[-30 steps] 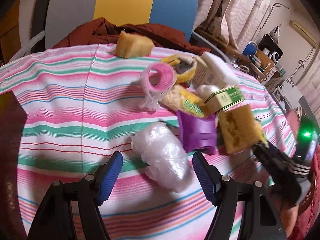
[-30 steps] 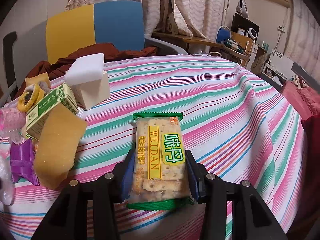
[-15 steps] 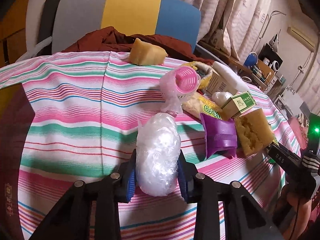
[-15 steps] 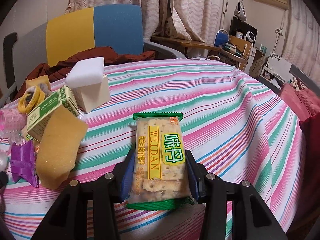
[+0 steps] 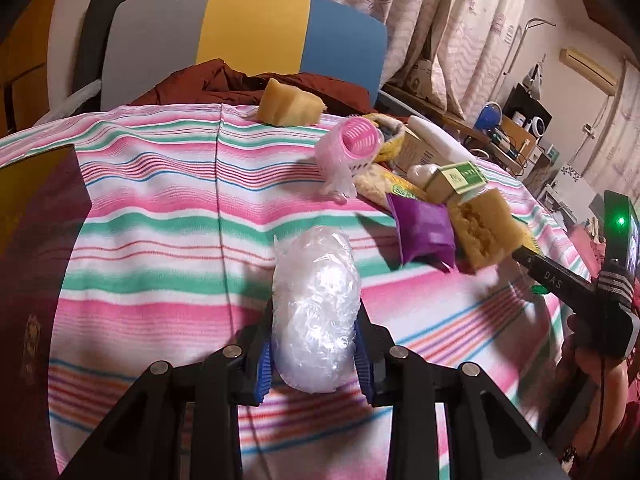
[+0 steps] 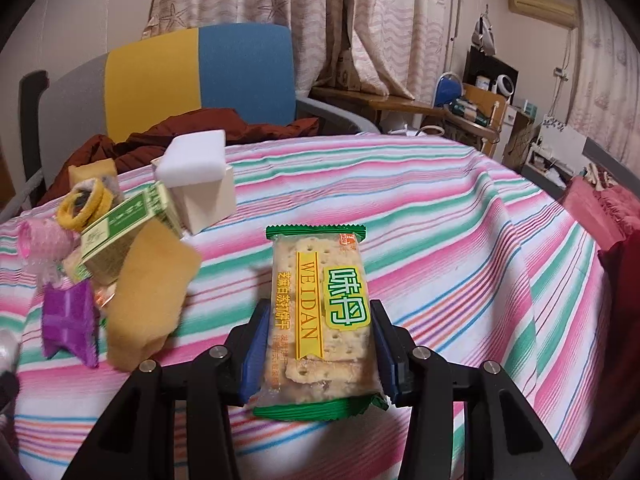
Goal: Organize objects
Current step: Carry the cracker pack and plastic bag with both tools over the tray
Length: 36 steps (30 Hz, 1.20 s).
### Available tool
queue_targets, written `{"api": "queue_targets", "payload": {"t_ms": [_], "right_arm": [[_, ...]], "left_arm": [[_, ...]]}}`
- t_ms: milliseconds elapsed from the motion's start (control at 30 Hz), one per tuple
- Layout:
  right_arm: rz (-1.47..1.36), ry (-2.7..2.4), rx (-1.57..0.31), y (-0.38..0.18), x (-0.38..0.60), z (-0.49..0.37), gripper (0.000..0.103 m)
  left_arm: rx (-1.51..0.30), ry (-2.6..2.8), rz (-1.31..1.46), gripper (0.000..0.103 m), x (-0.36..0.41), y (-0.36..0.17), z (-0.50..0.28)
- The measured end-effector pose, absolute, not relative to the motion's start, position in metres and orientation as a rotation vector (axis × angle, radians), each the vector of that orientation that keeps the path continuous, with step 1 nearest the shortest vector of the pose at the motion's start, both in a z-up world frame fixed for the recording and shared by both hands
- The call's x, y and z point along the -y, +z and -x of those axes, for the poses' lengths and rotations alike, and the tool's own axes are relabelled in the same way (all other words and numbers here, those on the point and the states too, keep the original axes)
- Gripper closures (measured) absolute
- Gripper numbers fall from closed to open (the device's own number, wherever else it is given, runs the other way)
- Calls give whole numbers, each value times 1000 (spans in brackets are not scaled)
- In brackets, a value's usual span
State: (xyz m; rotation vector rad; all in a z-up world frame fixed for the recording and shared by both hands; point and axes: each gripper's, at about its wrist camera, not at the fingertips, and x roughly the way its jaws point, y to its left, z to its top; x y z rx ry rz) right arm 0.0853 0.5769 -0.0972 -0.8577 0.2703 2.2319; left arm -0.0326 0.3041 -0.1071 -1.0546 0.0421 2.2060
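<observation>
My left gripper (image 5: 314, 354) is shut on a clear crinkled plastic bundle (image 5: 316, 308), its blue pads pressed into both sides, just above the striped tablecloth (image 5: 160, 216). My right gripper (image 6: 318, 346) is shut on a green-edged cracker packet (image 6: 320, 312) held over the cloth. A heap sits between them: a purple packet (image 5: 424, 232), a yellow sponge (image 5: 484, 228), a green-and-white box (image 5: 456, 180), a pink roller (image 5: 352, 148) and a yellow ring (image 6: 86, 200). The other gripper's body (image 5: 580, 284) shows at the right of the left wrist view.
A second sponge (image 5: 290, 108) lies at the table's far edge. A white foam block on a cream box (image 6: 200, 176) stands behind the heap. A dark red booklet (image 5: 32, 272) lies at the left. A chair (image 5: 248, 40) with brown cloth stands behind the table.
My left gripper moved forward around the plastic bundle and closed on it, then carried it slightly leftward. The right gripper kept still with the cracker packet.
</observation>
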Motion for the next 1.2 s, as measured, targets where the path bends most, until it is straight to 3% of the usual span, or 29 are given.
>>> {"api": "queue_targets", "payload": {"t_ms": [300,633,1200], "right_arm": [[919,2304,-467,-103,-546,-117,55],[1011,2453,-528,-99,-482,-118,55],[1080,2667,-506,-75,-394,-104,55]], "left_arm": [[-18,2151,1017,71,-288,-111,16],[-82,2110,992,71,-280,-104,-4],[34,2164,840,71,-184,-48,-44]]}}
